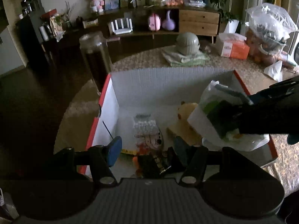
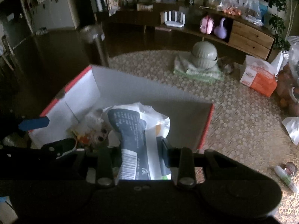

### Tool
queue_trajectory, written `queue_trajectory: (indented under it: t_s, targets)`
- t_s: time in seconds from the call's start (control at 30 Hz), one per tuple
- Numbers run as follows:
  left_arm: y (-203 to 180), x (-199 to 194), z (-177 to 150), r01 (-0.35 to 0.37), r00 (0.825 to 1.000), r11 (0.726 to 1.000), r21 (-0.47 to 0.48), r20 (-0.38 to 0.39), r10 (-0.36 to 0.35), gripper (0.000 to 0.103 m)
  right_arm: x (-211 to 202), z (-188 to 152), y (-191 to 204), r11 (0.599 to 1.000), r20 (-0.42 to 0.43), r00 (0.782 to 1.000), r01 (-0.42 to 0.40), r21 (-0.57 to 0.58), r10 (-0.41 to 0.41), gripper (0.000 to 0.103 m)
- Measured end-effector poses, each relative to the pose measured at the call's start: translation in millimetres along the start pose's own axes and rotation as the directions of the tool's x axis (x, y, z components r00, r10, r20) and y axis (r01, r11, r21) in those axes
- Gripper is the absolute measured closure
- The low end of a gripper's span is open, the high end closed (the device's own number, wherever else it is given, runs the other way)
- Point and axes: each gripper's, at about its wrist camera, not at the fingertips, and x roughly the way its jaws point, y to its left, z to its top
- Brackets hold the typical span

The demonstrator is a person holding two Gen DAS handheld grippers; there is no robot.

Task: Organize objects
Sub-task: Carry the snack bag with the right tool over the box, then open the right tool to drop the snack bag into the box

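Pebble-patterned carpet runs under everything you are working over, with one long wooden sideboard across the top of both views. You have one white box with a red rim at the centre of the left view, and several things lie inside it: one pack of cotton balls, one yellow plush toy and one dark snack packet at the lower middle (its print is too dim to read). Your right gripper is clenched on one white plastic packet with a dark label, held above the box's interior at the centre of the right view; in the left view that gripper covers the packet's lower part. Your left gripper hangs released over the box's near end, nothing between its blue pads. Beyond the box, on the carpet, count one grey-green lidded bowl on folded cloths and one orange tissue box. At the right edge of the left view, one clear bag is cut off, its contents hard to make out.
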Motion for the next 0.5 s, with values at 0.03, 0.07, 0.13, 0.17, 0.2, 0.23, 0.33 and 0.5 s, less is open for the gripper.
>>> queue_trajectory:
  t_s: [0.03, 0.07, 0.13, 0.17, 0.2, 0.23, 0.33, 0.5]
  targets:
    - [0.1, 2.1, -1.5, 0.002, 1.0, 1.0, 0.0, -0.005, -0.002, 0.042, 3.2, -1.8, 2.8, 1.0, -0.009, 1.0, 0.001, -0.006, -0.001, 0.068]
    - [0.4, 4.1, -3.1, 0.004, 1.0, 1.0, -0.001, -0.01, -0.004, 0.042, 6.2, -3.5, 4.3, 1.0, -0.017, 1.0, 0.001, -0.012, -0.001, 0.068]
    - [1.8, 6.9, -5.9, 0.008, 1.0, 1.0, -0.004, -0.015, -0.008, 0.042, 10.0, -6.8, 6.8, 1.0, -0.029, 1.0, -0.004, -0.016, 0.004, 0.068]
    - [2.3, 8.0, -6.6, 0.009, 1.0, 1.0, -0.006, -0.016, -0.009, 0.042, 11.0, -8.1, 8.0, 1.0, -0.032, 0.999, -0.005, -0.019, 0.005, 0.067]
    - [2.7, 9.4, -7.3, 0.011, 1.0, 1.0, -0.008, -0.018, -0.011, 0.042, 11.6, -9.2, 9.1, 1.0, -0.034, 0.999, -0.007, -0.023, 0.006, 0.067]
    - [2.8, 11.1, -7.3, 0.012, 1.0, 1.0, -0.011, -0.02, -0.012, 0.042, 11.9, -9.9, 9.5, 1.0, -0.035, 0.999, -0.008, -0.024, 0.007, 0.067]
    - [2.5, 15.6, -7.6, 0.018, 0.999, 1.0, -0.021, -0.028, -0.019, 0.042, 13.3, -11.7, 11.3, 0.999, -0.041, 0.999, -0.009, -0.031, 0.007, 0.065]
    - [1.1, 21.2, -12.1, 0.027, 0.999, 0.999, -0.032, -0.034, -0.028, 0.042, 16.7, -18.1, 11.8, 0.999, -0.066, 0.998, 0.001, -0.039, -0.003, 0.057]
